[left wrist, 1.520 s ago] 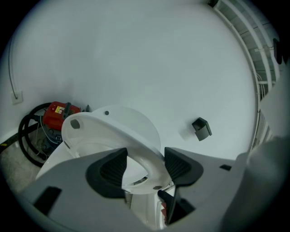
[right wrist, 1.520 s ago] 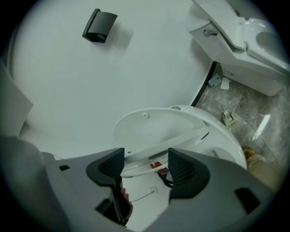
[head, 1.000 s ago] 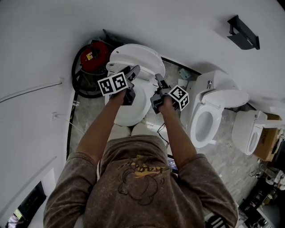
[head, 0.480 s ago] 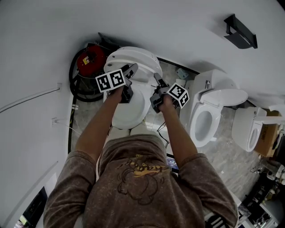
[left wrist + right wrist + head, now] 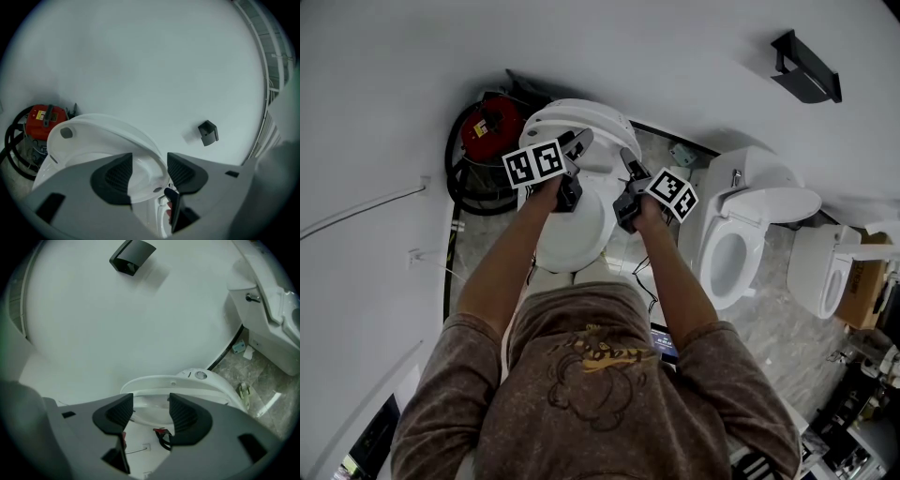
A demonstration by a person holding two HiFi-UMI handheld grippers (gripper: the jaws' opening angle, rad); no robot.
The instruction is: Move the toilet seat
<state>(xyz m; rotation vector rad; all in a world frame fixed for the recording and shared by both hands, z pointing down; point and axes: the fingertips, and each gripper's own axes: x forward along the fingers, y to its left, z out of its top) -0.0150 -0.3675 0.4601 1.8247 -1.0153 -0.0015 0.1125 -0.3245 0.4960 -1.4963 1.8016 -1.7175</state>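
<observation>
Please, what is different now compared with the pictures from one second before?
Both grippers crept up the head view toward the raised toilet seat. The left gripper and right gripper have just been closing their jaws, with the seat's rim between each pair, not visibly clamped. The seat and the red vacuum stayed put.

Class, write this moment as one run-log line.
object: toilet seat, raised | left gripper: jaws apart, just been closing, seat rim between | right gripper: same | grip: unconfirmed
</observation>
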